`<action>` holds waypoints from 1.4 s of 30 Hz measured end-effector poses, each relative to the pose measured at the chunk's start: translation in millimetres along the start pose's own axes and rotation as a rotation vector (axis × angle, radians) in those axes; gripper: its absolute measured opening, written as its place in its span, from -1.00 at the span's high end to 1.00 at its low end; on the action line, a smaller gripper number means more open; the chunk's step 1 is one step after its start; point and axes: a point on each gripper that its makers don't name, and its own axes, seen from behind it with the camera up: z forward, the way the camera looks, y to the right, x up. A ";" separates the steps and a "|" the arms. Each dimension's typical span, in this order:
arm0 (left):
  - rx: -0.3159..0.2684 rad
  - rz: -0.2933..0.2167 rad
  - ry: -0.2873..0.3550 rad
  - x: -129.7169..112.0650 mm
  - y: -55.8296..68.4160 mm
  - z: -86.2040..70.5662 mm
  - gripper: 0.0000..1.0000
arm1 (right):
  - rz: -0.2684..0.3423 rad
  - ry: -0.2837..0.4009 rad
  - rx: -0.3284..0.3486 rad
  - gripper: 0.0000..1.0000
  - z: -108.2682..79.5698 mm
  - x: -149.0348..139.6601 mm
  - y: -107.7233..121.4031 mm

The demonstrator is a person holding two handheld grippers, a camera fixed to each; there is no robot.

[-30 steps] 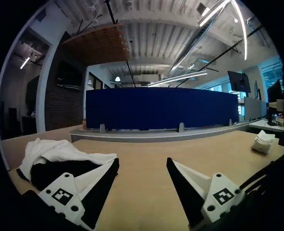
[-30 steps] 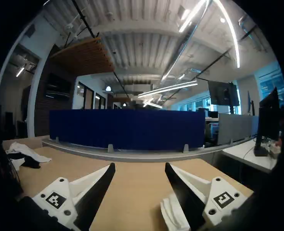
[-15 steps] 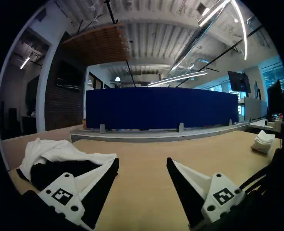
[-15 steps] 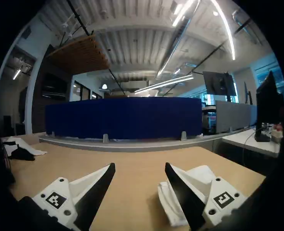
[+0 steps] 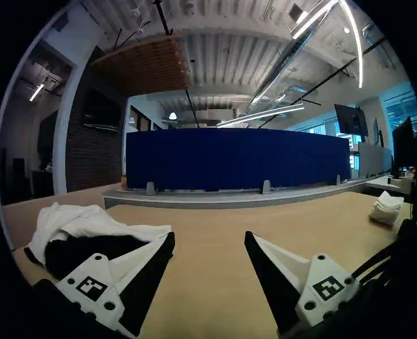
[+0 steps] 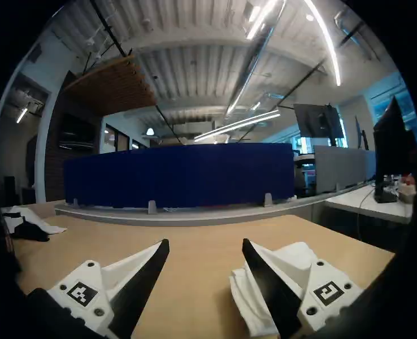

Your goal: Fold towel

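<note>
Presently, in left gripper view: left gripper (image 5: 209,236) low over tan table (image 5: 220,217), fingers spread wide, bare tabletop between them, nothing gripped. Just beyond left-hand finger, crumpled heap of white and black cloth (image 5: 78,226) on table, white on top, black underneath. Near edge of heap hidden behind that finger; contact not determinable. Far right on same table, near its edge, folded white towel (image 5: 387,207), a small neat stack, well apart from heap and from left gripper.

In right gripper view: right gripper (image 6: 204,243) likewise low over table, fingers wide apart, nothing clamped. Folded white towel lying flat just beside and partly behind right-hand finger, layered edges visible at near side. Touching or not: cannot tell, finger in the way. Gap between fingers over bare wood, not over towel. Heap of white and black cloth at far left in this view, well apart from right gripper.

Background, both views: long blue partition (image 5: 231,158) along far edge of table, on grey feet. Dark monitor (image 6: 390,150) on neighbouring desk to right. Light strips (image 6: 316,39) on ribbed ceiling.
</note>
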 end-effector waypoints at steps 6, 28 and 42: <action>0.000 0.000 0.000 0.0 0.7 -0.4 -0.83 | -0.010 -0.006 0.008 -1.00 -3.4 -5.4 -3.5; 0.000 0.000 0.000 -0.5 0.2 -0.2 -0.83 | -0.056 -0.012 0.035 -1.00 -5.7 -20.2 -21.0; 0.000 0.000 0.000 -0.2 0.1 -0.6 -0.83 | -0.053 -0.034 0.014 -1.00 -5.4 -26.3 -14.1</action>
